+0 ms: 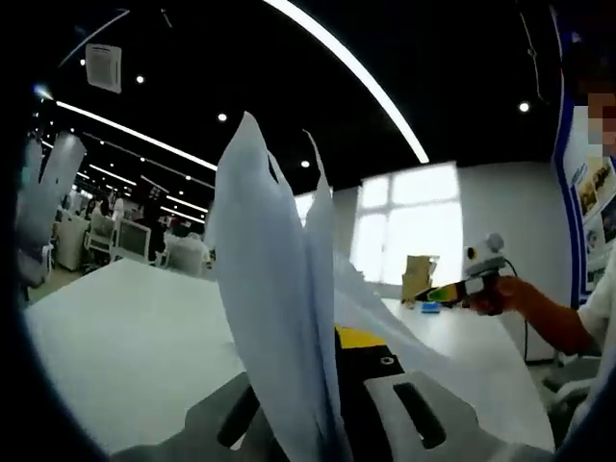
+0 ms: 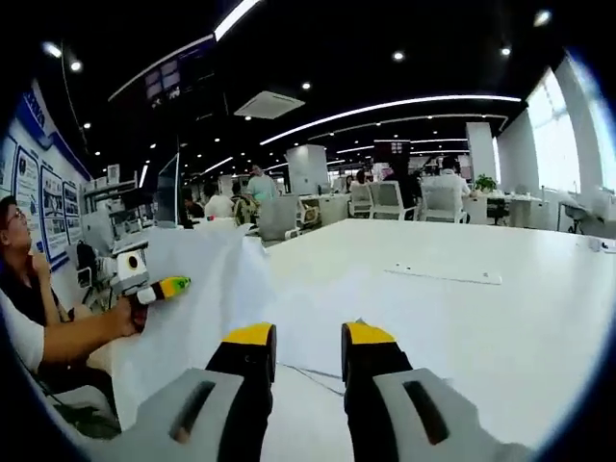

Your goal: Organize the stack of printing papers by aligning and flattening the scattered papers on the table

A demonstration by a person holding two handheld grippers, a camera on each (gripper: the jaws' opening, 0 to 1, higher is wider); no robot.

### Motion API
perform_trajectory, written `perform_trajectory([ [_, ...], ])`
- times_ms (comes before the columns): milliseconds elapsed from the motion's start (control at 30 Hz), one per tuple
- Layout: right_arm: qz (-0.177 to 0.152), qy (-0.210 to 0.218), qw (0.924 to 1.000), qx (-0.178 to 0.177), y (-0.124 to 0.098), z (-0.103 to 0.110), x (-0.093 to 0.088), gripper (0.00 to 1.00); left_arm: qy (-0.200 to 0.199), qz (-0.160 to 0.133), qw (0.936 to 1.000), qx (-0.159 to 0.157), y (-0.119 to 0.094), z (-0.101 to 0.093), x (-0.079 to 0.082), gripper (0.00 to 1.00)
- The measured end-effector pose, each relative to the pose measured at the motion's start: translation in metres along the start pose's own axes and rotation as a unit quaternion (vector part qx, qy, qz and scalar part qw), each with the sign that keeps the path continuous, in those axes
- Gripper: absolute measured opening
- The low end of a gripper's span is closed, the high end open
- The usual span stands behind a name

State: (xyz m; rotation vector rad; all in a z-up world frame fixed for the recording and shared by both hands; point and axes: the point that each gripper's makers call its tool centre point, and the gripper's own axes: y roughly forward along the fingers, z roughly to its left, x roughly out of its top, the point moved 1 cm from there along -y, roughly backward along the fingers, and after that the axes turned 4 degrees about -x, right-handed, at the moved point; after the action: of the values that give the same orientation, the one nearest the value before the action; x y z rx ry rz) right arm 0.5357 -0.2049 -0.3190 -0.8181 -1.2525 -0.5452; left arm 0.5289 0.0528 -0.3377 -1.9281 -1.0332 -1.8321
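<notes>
Left gripper [image 1: 318, 385]: we see its jaws pinching the papers [image 1: 274, 289] near their lower edge; the sheets stand upright straight ahead of the jaws, fanned apart at the top.
Right gripper [image 2: 308, 351]: jaws spread a little, nothing between them, yellow tips over the table [image 2: 462, 318].
Same right gripper, from the left gripper view [image 1: 462, 287]: off to the right, beyond the papers, held by a hand [image 1: 505, 294].
Papers, right gripper view [image 2: 207, 289]: a white sheet hangs to the left of these jaws, draped down onto the table.
Risk 1: we judge the fanned sheets may slide out of the pinch, since only one edge is clamped.
Risk 2: lowering them unsupported may fold or crease a sheet; the free gripper is apart from the stack.
Risk 3: uneven edges may persist if tapped askew.
Count, grippers: two.
Count, sheets: at least three edges separate; exact number we cannot tell.
Count, far off: one flat strip [image 2: 445, 276] on the table ahead; one brown box [image 1: 418, 274] beyond the papers.
</notes>
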Motion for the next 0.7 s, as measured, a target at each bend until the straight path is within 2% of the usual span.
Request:
perform_trajectory([
  [167,0.005,0.003,1.0,-0.007,-0.002,-0.004,-0.003,0.25,0.011,-0.012,0.9999,0.005,-0.002,0.0,0.004,0.07],
  [400,0.016,-0.012,0.9995,-0.023,-0.017,-0.016,-0.019,0.28,0.026,-0.009,0.9995,0.013,-0.003,0.003,0.003,0.08],
  [600,0.01,-0.013,0.999,-0.042,-0.032,-0.029,-0.025,0.37,0.026,-0.01,0.9995,0.014,-0.003,0.003,0.002,0.08],
  [700,0.004,-0.038,0.9975,-0.059,-0.045,-0.039,-0.025,0.43,0.02,-0.011,0.9996,0.013,-0.003,0.004,0.002,0.08],
])
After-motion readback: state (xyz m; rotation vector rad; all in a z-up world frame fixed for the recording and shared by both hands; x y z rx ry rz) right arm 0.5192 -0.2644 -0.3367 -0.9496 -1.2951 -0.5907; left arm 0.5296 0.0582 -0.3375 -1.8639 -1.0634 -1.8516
